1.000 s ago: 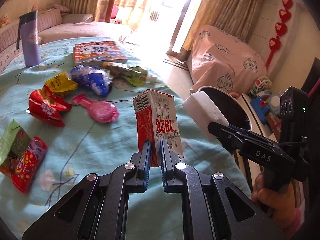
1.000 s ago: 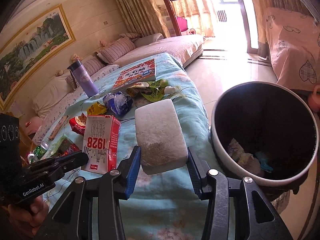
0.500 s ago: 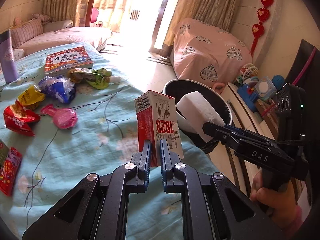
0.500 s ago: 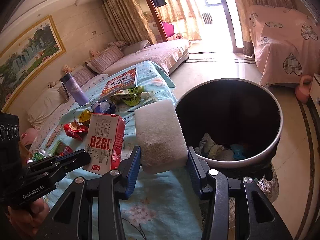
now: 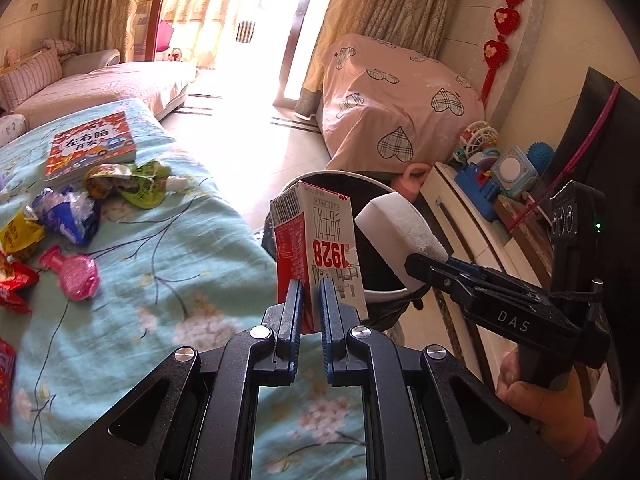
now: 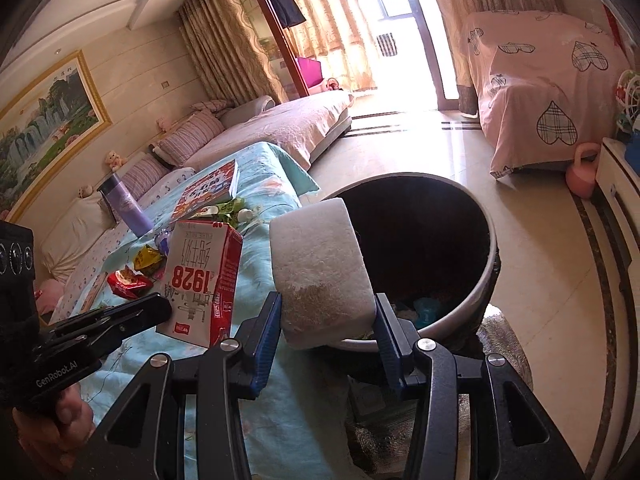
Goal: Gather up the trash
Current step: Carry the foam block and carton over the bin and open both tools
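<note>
Right gripper (image 6: 326,320) grasps the foam block (image 6: 320,268), bin (image 6: 460,312) just ahead below; left gripper (image 5: 308,304) clamps the carton (image 5: 320,248) further from it.

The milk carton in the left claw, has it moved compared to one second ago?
Yes. The milk carton was in front of the bedspread then; now it overlaps the rim of the trash bin, so it has travelled toward the bin, gripped throughout.

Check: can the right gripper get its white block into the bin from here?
Probably yes. The right gripper grips the white block just over the bin's near rim; the mouth is open, and the milk carton sits aside.
</note>
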`<action>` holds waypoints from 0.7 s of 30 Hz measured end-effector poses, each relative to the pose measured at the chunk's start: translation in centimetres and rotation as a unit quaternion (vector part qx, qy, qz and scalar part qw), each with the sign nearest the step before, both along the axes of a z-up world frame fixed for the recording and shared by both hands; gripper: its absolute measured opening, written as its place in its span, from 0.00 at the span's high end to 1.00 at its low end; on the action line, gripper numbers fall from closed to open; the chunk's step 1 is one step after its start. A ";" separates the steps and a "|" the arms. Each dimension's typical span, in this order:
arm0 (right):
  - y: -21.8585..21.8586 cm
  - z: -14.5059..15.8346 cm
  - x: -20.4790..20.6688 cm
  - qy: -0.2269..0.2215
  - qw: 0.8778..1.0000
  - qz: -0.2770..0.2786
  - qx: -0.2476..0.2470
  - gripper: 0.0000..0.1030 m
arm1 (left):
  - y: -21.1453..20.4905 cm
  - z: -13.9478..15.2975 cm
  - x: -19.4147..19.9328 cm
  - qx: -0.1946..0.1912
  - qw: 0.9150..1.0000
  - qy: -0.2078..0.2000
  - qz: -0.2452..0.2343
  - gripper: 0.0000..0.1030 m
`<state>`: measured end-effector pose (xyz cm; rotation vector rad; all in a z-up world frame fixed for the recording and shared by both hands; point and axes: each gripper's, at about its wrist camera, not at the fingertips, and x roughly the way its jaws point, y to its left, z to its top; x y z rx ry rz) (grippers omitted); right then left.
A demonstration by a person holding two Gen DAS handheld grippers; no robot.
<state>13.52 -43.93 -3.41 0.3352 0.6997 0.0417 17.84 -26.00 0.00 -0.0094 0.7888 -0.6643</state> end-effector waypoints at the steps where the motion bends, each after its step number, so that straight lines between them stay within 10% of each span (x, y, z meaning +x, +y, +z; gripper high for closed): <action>1: -0.3 0.0 0.0 0.000 1.000 -0.002 0.000 0.55 | -0.3 0.0 0.1 0.000 1.000 0.001 -0.002 0.93; 21: -4.9 -0.9 2.3 0.024 0.999 -0.027 -0.010 0.55 | -6.3 -1.6 4.6 0.015 0.999 0.036 -0.024 0.93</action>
